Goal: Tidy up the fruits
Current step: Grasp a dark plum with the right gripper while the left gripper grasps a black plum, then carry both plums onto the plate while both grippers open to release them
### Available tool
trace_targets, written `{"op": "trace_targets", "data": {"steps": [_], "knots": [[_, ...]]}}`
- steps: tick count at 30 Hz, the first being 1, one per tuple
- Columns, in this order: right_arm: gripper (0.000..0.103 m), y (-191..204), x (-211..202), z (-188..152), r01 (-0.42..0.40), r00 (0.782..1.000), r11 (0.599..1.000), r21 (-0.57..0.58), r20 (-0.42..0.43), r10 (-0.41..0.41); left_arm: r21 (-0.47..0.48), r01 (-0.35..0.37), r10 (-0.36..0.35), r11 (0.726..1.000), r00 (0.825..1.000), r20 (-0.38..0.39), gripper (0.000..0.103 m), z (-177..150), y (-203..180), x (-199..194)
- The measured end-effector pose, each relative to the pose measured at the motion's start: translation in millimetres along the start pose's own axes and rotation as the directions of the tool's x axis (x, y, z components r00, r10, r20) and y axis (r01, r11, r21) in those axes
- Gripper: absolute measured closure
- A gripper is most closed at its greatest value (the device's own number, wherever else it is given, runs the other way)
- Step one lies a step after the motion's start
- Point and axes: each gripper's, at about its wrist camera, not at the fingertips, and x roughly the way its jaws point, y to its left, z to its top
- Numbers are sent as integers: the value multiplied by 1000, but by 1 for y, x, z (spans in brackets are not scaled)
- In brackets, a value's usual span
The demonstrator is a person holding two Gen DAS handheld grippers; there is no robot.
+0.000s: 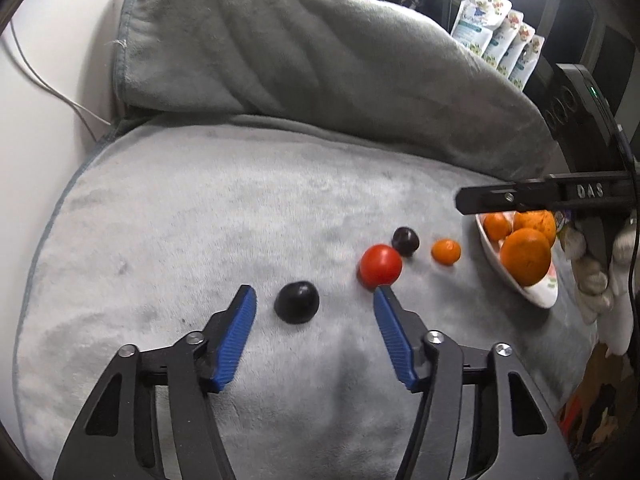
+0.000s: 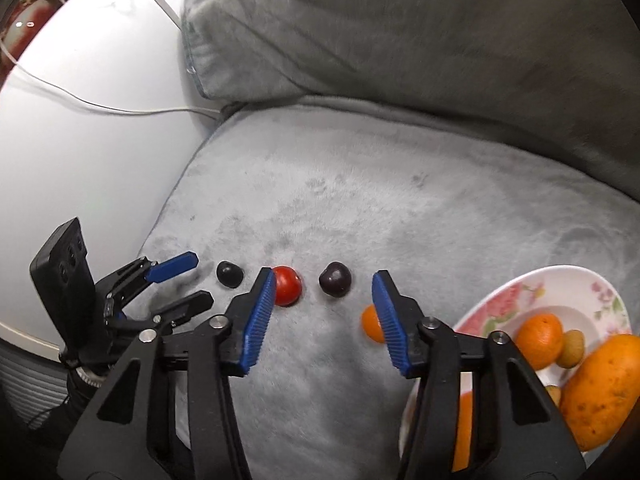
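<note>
Left gripper (image 1: 314, 294) open around a plum (image 1: 297, 301); right gripper (image 2: 324, 280) open, empty; plate (image 2: 504, 292) at blanket's (image 1: 200, 220) right edge.

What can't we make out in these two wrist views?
- Small orange: right wrist view, partly behind the right hand-held gripper finger.
- Floral plate: right wrist view, cut off by the frame edge; in the left wrist view its far end sits behind the right hand-held gripper body.
- Pouches: left wrist view, print too small to read.
- Dark fruit between the open left hand-held gripper fingers: type unclear.
</note>
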Motion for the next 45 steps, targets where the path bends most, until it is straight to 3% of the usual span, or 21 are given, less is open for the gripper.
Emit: {"op": "trace_targets", "data": {"steps": [12, 24, 32, 36, 45], "knots": [[62, 13, 38, 9, 85, 993, 996, -39, -77, -88, 16, -4, 5, 1000, 999, -44, 58, -1, 6, 12], [63, 13, 59, 9, 134, 982, 989, -60, -123, -141, 25, -14, 15, 1000, 997, -75, 66, 2, 8, 24], [77, 12, 67, 9, 135, 979, 988, -73, -143, -145, 31, -24, 27, 999, 996, -86, 73, 4, 9, 30], [78, 12, 67, 9, 137, 979, 988, -76, -140, -147, 27, -18, 20, 999, 996, -87, 78, 5, 10, 33], [79, 13, 56, 8, 127, 985, 989, -76, -108, -135, 13, -23, 24, 1000, 998, -66, 79, 6, 8, 29]]}}
